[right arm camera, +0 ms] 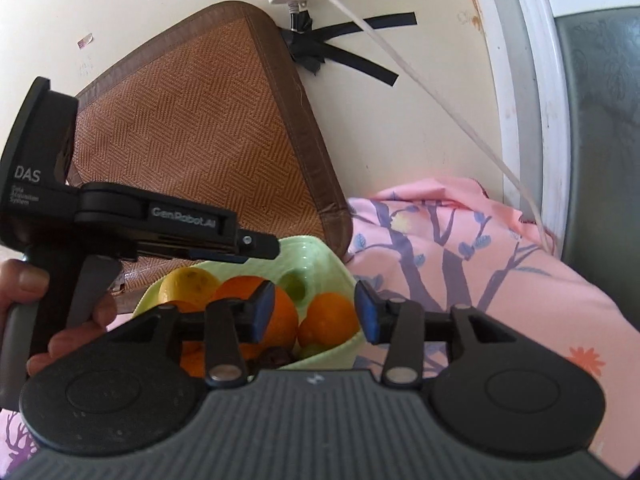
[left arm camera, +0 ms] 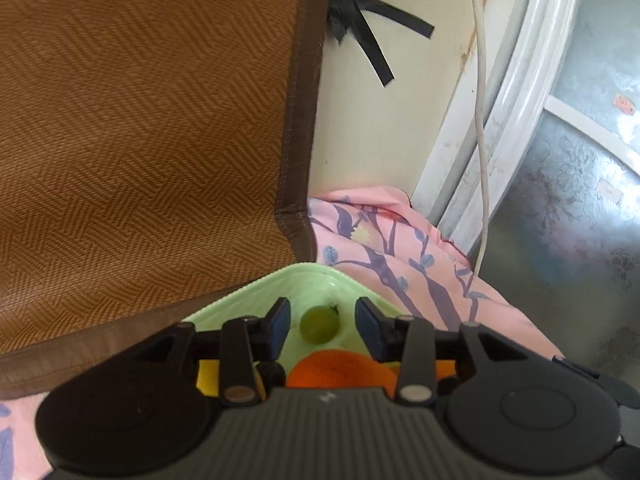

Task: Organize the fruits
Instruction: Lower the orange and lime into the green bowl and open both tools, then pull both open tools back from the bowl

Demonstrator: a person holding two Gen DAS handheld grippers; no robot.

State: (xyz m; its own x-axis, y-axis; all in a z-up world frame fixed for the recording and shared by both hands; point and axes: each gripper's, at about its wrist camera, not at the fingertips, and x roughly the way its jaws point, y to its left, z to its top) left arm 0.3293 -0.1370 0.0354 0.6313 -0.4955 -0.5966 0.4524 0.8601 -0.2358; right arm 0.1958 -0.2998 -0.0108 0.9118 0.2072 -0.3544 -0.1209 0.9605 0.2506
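Left wrist view: woven herringbone mat point(left arm camera: 140, 140), orange-brown with stitched brown border, fills the left side. At its lower right corner sits a pale green plastic tray point(left arm camera: 240, 300) with ribbed rim, resting partly on pink floral cloth point(left arm camera: 400, 248). Left gripper point(left arm camera: 322, 322) hangs over the tray, its blue-padded fingers point(left arm camera: 280, 320) spread wide, holding nothing; a round green fruit point(left arm camera: 319, 323), stem end up-right, lies in the tray between them. An orange point(left arm camera: 336, 368) shows just below it, mostly hidden by the gripper body.

Right wrist view: the person's left hand point(right arm camera: 60, 320) grips the left gripper's handle at the left edge; its casing reads "DAS" and "GenRobot.AI". A yellow fruit point(right arm camera: 188, 284), a large orange point(right arm camera: 284, 312) and a smaller orange point(right arm camera: 328, 320) are piled touching in the tray. Right gripper point(right arm camera: 316, 314) hovers above the tray's near edge, fingers point(right arm camera: 366, 316) wide apart, empty. Black tape strips point(right arm camera: 344, 52) and a white cable point(right arm camera: 440, 96) cross the cream wall.
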